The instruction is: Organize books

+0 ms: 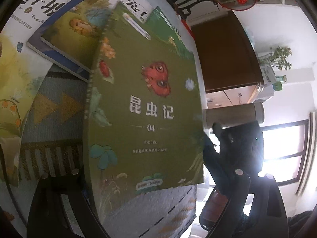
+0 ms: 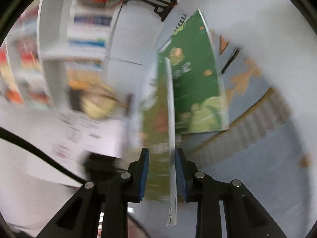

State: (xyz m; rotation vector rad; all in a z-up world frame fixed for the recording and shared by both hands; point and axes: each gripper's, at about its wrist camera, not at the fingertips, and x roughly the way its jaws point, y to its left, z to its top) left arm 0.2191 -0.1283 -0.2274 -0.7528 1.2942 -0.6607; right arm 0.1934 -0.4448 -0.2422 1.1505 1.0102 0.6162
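An olive-green book (image 1: 146, 99) with a red butterfly on its cover fills the middle of the left wrist view, raised off the patterned tablecloth (image 1: 55, 107). My left gripper (image 1: 152, 144) is spread wide. Its blue-padded right finger (image 1: 210, 150) lies at the book's right edge, and the book hides the left fingertip. The right wrist view is blurred and shows the same book (image 2: 158, 119) edge-on between the jaws of my right gripper (image 2: 161, 152). The right pad (image 2: 179, 170) sits against the page edges, while the left pad (image 2: 145, 168) stands off the cover.
A darker green book (image 2: 194, 83) lies flat beyond, and several more books (image 1: 65, 39) overlap at the upper left. A blurred bookshelf (image 2: 85, 39) and a printed sheet (image 2: 83, 134) are at left. A metal flask (image 1: 233, 115), dark cabinet (image 1: 223, 55) and bright window (image 1: 283, 148) are at right.
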